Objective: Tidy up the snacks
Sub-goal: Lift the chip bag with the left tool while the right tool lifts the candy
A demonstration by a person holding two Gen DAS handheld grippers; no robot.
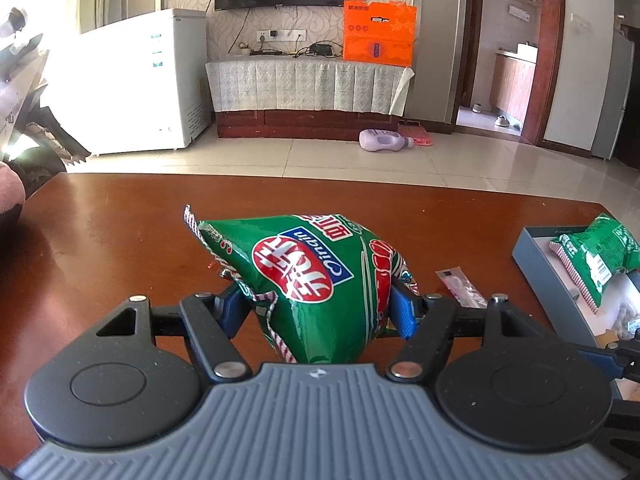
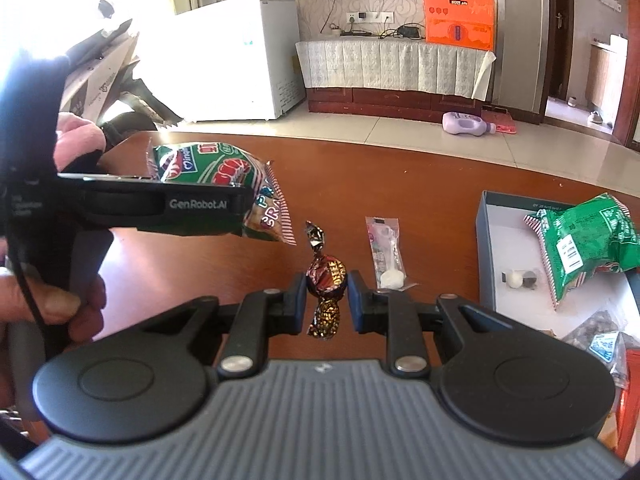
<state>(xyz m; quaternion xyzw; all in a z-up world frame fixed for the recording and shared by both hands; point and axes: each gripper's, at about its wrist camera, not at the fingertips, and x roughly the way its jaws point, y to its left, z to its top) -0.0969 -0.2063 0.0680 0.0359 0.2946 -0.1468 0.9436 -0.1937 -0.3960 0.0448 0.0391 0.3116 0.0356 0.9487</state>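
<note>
One toffee [image 2: 326, 276] in right tongs [image 2: 327, 300]; two green bags [image 1: 320, 276] [image 2: 586, 244].

The green snack bag [image 1: 320, 280] is covering most of the left gripper's [image 1: 320, 308] blue pads, and its lower end is disappearing behind the gripper body — in the right wrist view the same gripper's side is blocking the bag's middle. The grey box [image 2: 486, 240] is running off the right edge in both views, its far wall hiding behind a second green bag [image 2: 584, 248], while the small round pieces [image 2: 520, 279] inside are staying too small to identify. The clear packet's [image 2: 386, 256] print is reading too blurred to make out.
</note>
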